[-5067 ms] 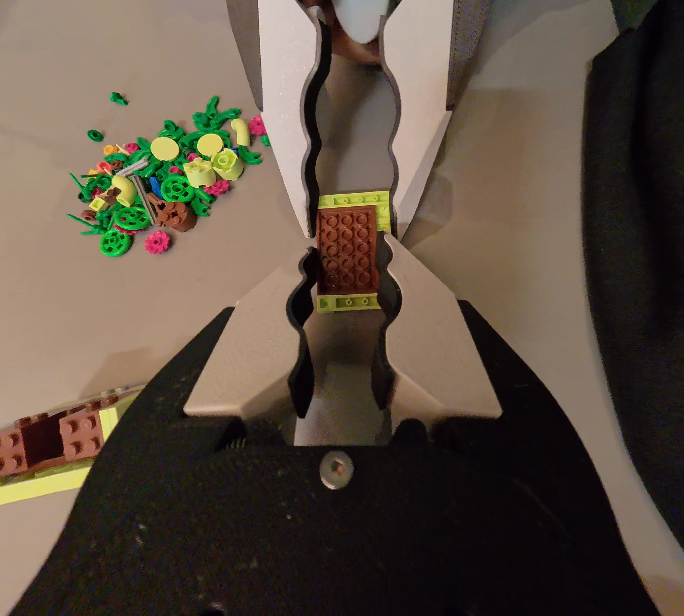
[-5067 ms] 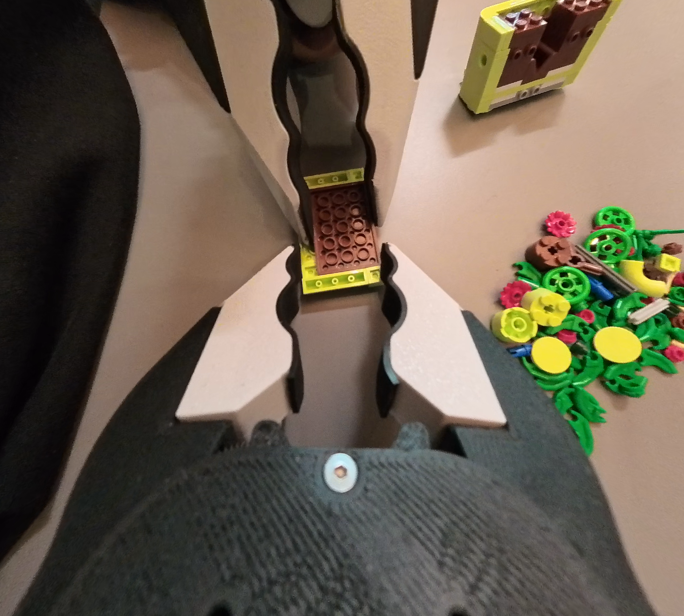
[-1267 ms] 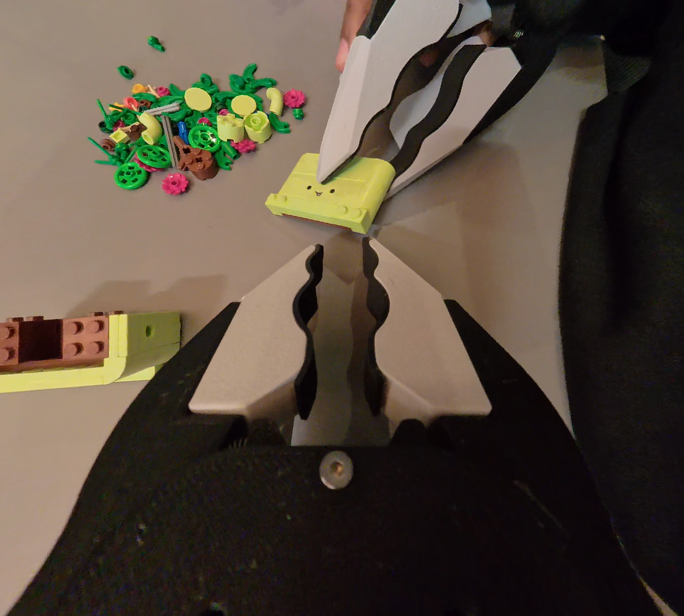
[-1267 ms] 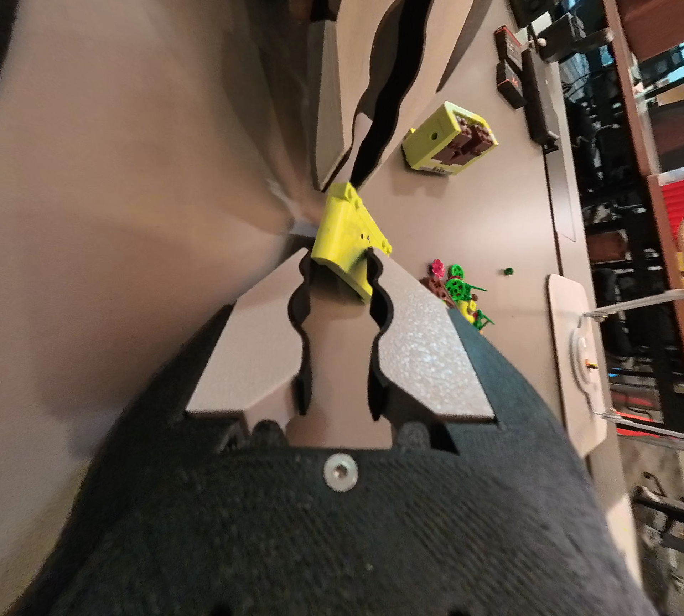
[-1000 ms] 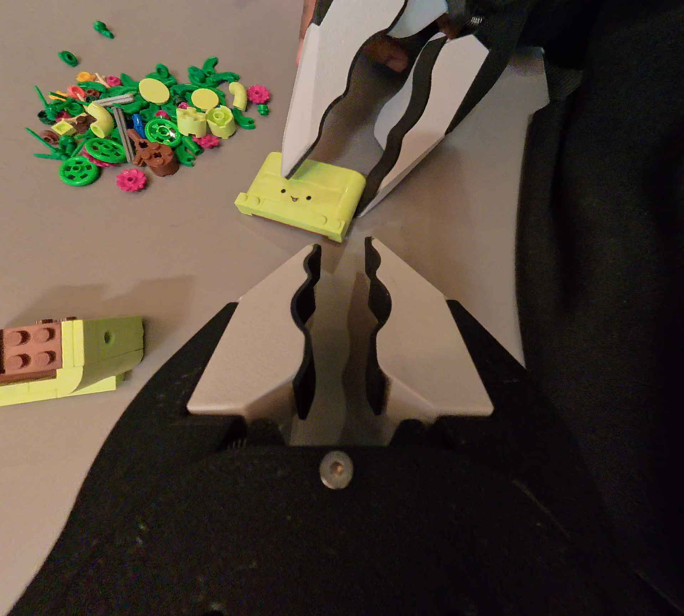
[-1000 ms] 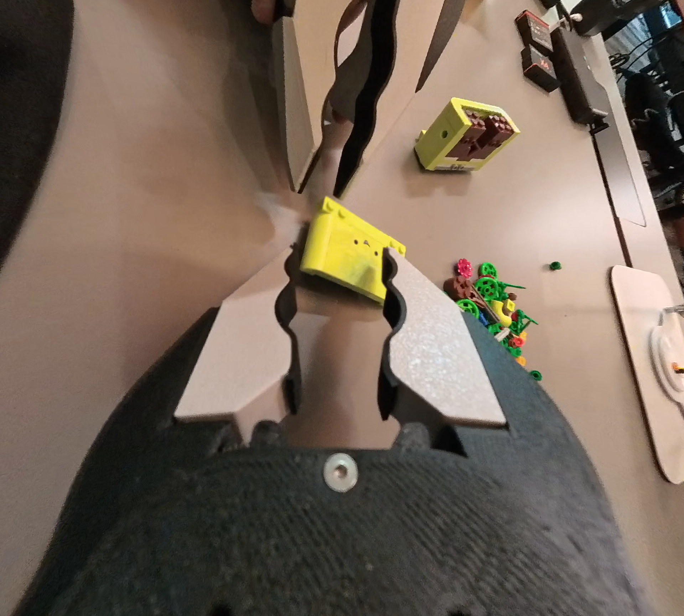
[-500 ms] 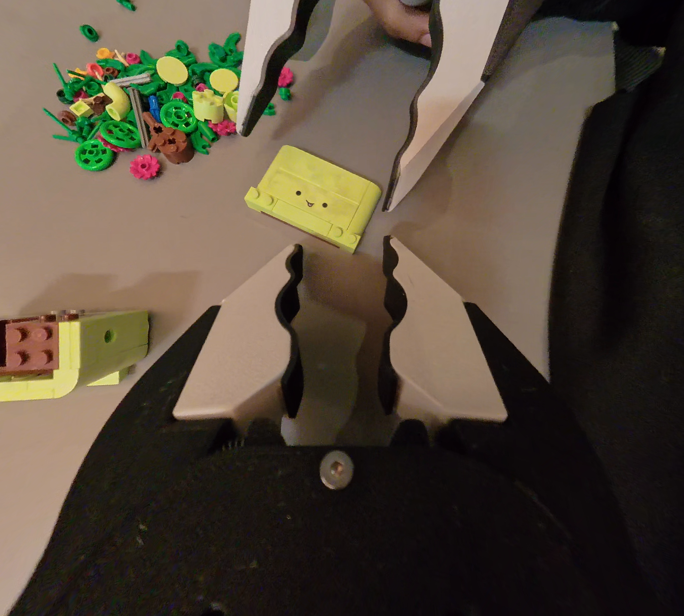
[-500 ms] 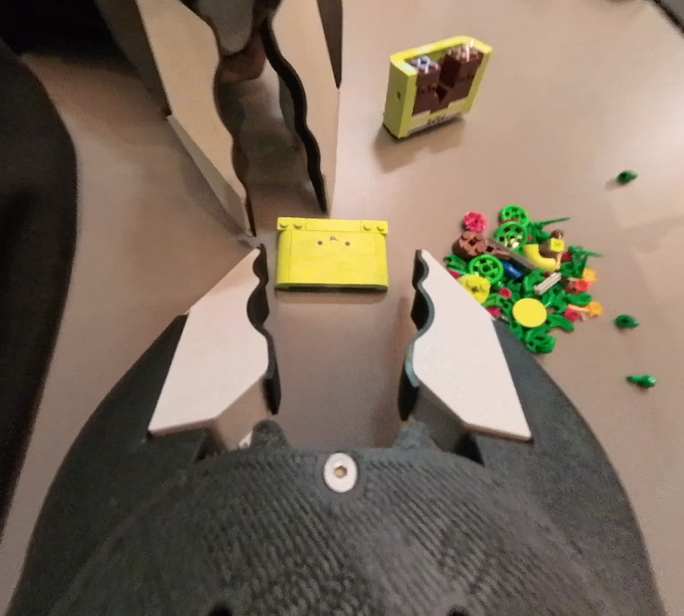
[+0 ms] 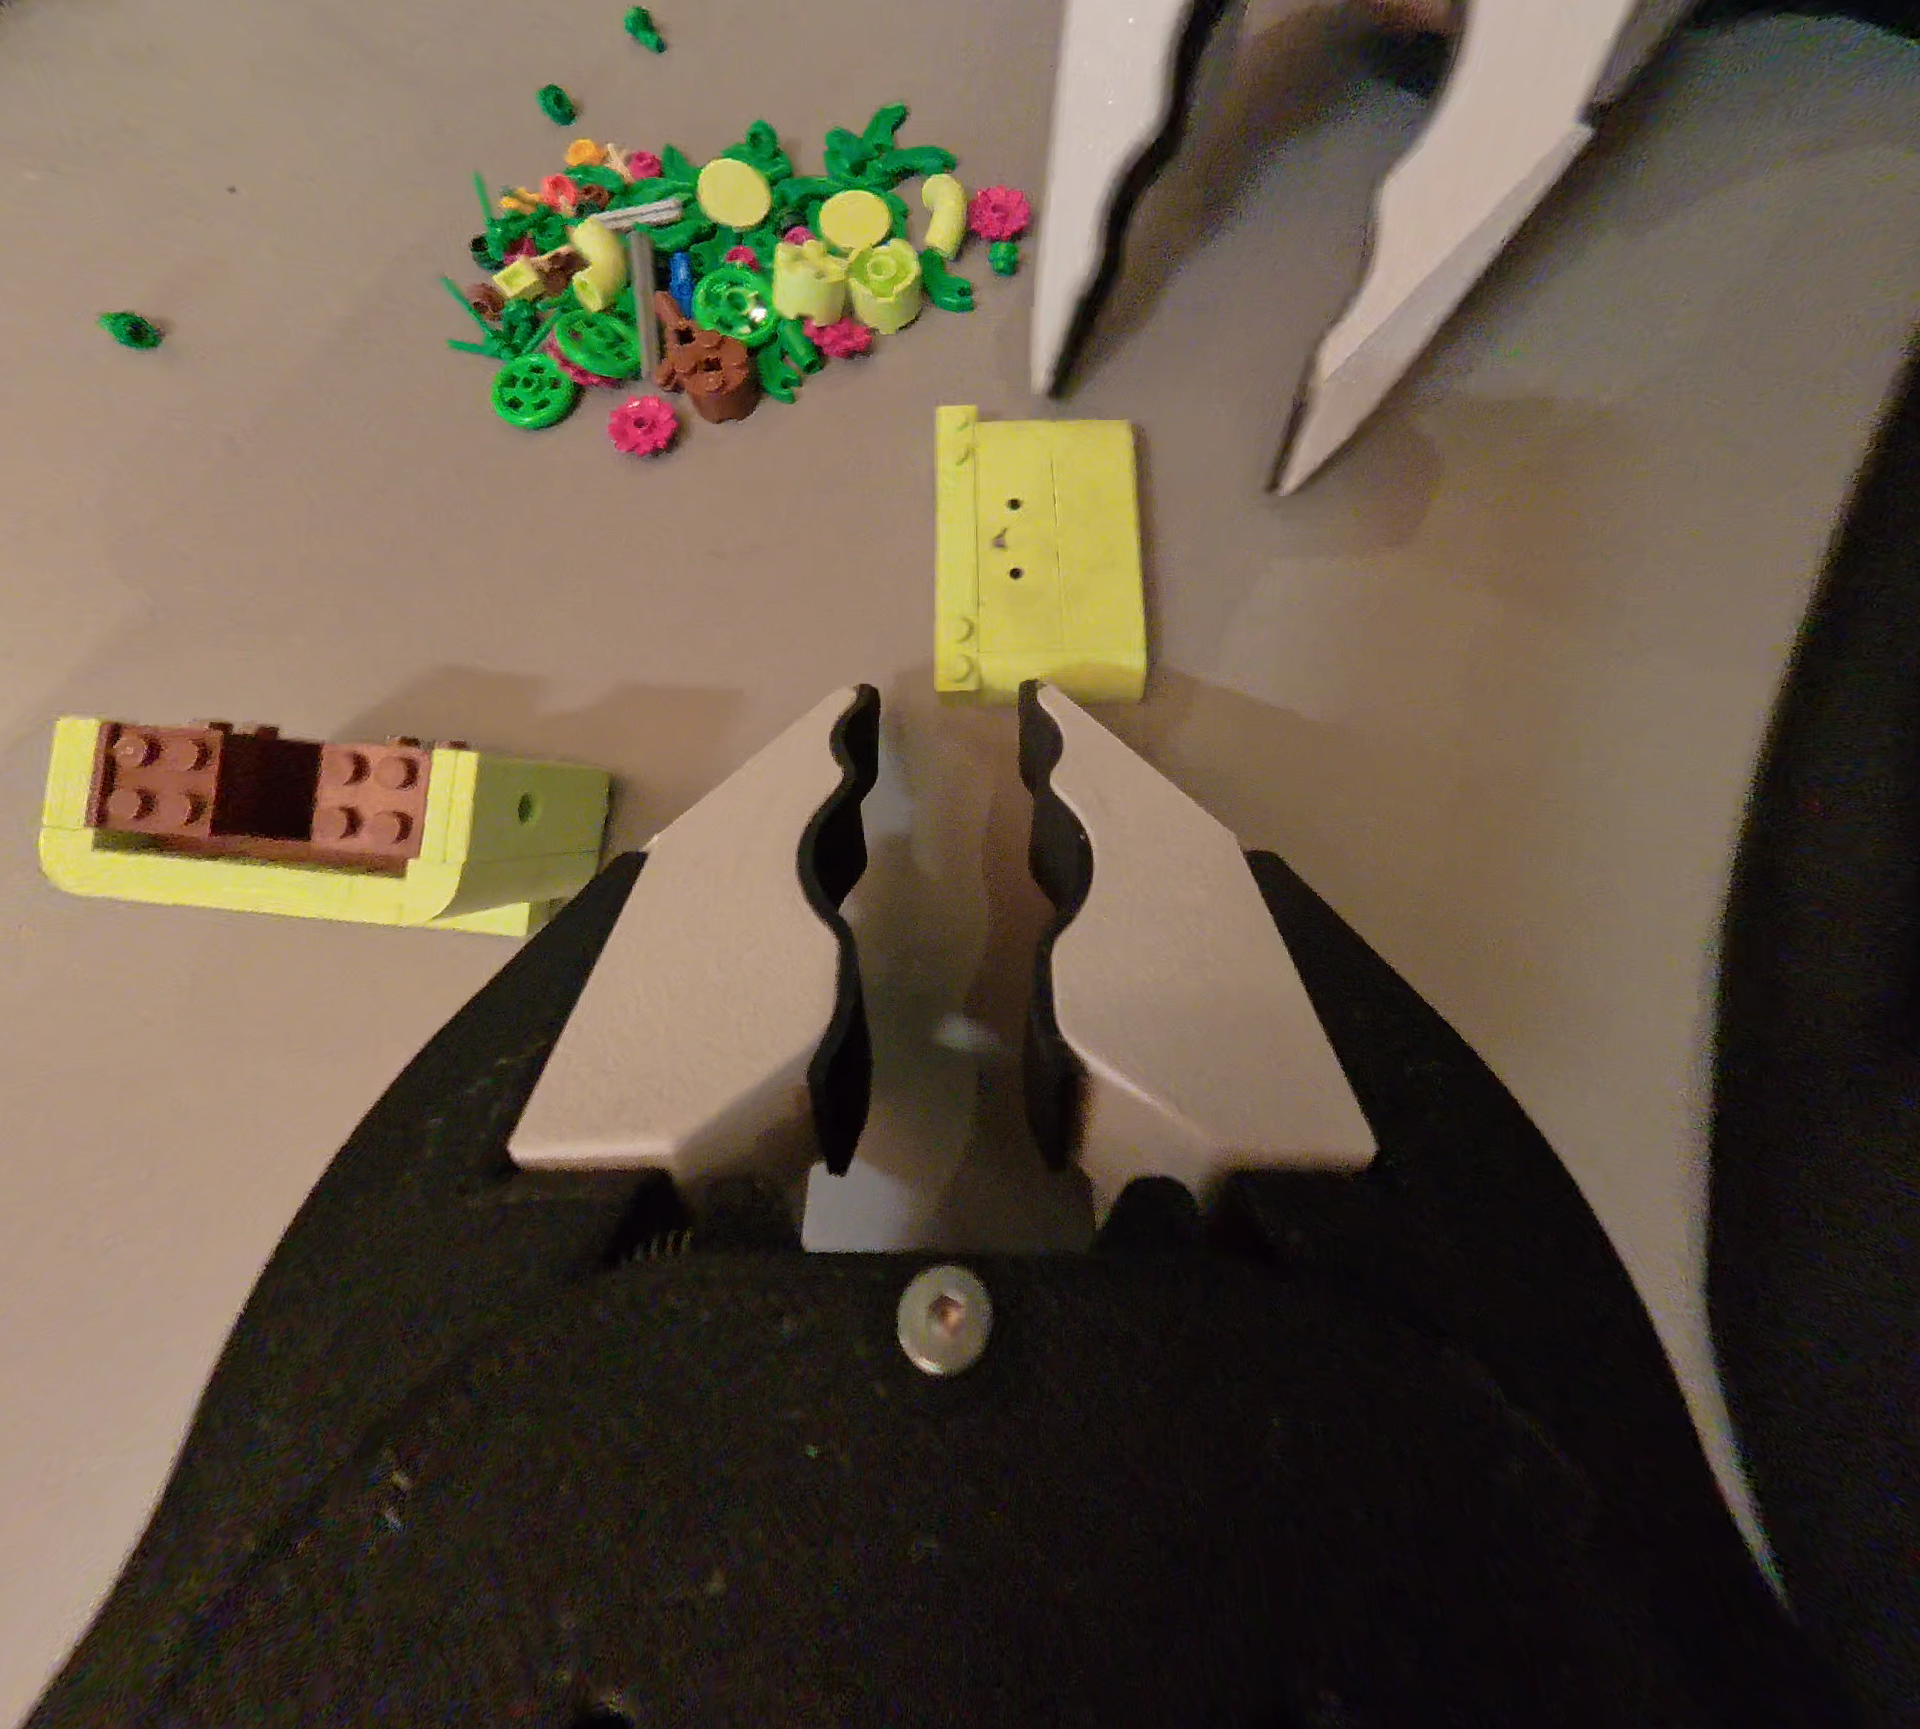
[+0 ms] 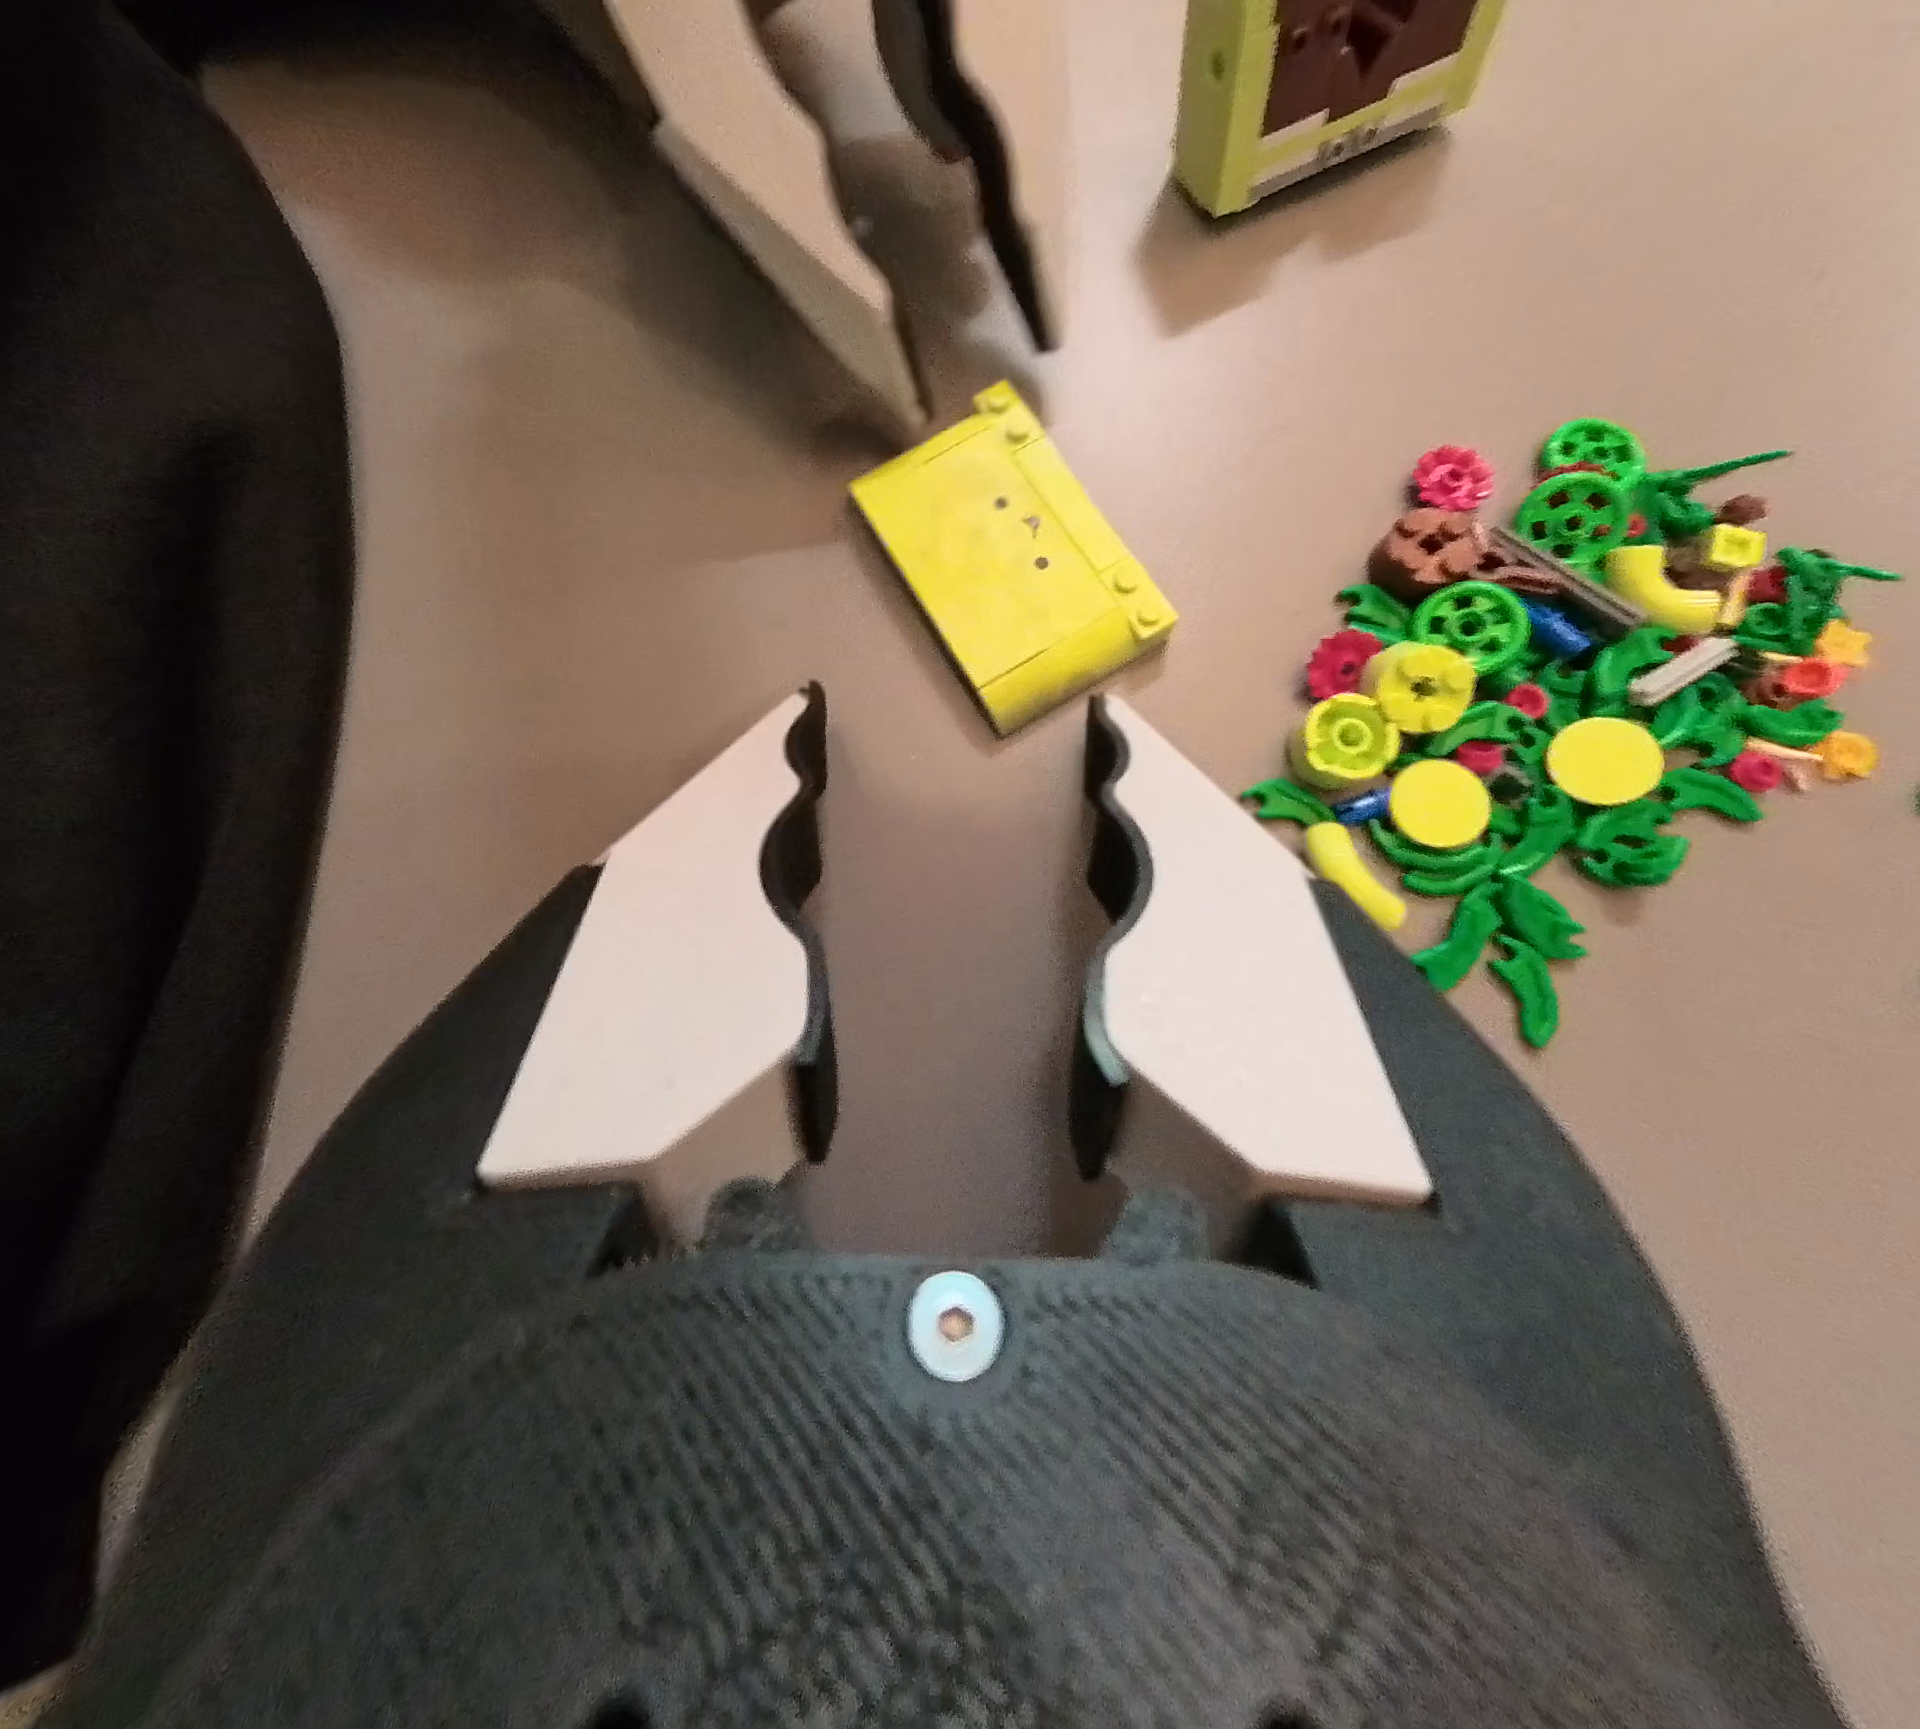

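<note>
A flat lime piece with a small face on it (image 9: 1039,557) lies on the tan table, free of both grippers; it also shows in the right wrist view (image 10: 1008,567). My left gripper (image 9: 948,703) is empty, its jaws a narrow gap apart, with the tips just short of the piece's near edge. My right gripper (image 10: 954,703) is open wide and empty, just short of the piece from the other side. Each gripper shows in the other's view: the right one (image 9: 1166,438) and the left one (image 10: 982,378).
A lime frame holding brown bricks (image 9: 312,827) lies left of my left gripper and shows far right in the right wrist view (image 10: 1361,17). A pile of small green, yellow and pink pieces (image 9: 727,277) (image 10: 1610,671) lies beside the lime piece. Dark cloth (image 9: 1849,744) borders the table. About 7 cm separates my left fingertips from my right.
Both grippers held the piece brown side up five seconds ago; it now lies face up, released. Since half a second ago it has turned about a quarter turn and my left jaws have narrowed.
</note>
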The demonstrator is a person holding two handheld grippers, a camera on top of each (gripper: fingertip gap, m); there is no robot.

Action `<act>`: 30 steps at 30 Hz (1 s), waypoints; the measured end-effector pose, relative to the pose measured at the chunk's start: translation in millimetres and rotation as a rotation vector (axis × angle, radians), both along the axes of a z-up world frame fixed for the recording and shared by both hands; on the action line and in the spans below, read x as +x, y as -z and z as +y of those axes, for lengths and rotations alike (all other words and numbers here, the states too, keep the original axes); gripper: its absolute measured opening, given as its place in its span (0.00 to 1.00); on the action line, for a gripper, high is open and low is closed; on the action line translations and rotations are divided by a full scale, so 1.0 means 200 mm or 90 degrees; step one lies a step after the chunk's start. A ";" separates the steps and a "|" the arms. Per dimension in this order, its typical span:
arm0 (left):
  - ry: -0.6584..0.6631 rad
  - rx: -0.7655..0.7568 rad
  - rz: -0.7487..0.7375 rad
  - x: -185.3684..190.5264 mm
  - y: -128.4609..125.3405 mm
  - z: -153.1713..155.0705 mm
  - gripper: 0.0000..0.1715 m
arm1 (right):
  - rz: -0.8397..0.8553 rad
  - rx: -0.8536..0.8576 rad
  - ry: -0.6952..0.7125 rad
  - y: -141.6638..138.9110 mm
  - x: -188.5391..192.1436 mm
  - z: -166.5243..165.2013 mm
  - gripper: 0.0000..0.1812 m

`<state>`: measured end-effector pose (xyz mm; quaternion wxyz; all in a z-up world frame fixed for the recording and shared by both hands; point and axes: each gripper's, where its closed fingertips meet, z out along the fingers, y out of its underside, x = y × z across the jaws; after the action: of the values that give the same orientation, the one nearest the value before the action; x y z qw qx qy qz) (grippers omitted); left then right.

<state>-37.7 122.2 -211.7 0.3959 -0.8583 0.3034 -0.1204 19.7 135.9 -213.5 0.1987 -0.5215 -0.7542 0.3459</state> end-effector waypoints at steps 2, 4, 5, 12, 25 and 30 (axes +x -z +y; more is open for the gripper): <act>0.044 0.003 -0.023 0.04 -0.02 -0.03 0.13 | 0.032 -0.004 0.016 -0.04 -0.02 0.02 0.29; 0.051 0.004 -0.030 0.05 -0.03 -0.03 0.14 | 0.078 0.003 0.023 -0.09 -0.06 0.03 0.33; 0.055 0.002 -0.033 0.05 -0.03 -0.03 0.15 | 0.098 0.009 0.026 -0.10 -0.08 0.03 0.34; 0.088 -0.037 -0.084 0.03 -0.03 0.00 0.15 | 0.089 0.026 -0.013 -0.05 -0.19 -0.02 0.40; 0.120 -0.078 -0.068 0.03 0.01 -0.01 0.02 | 0.015 -0.033 -0.074 0.01 -0.20 -0.07 0.25; 0.141 -0.068 -0.059 0.05 0.01 -0.02 0.02 | 0.012 -0.037 -0.095 0.01 -0.18 -0.10 0.24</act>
<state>-27.1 118.1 -213.1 0.3473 -0.8330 0.3709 -0.2191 -17.3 116.2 -216.0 0.1645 -0.4661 -0.7788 0.3863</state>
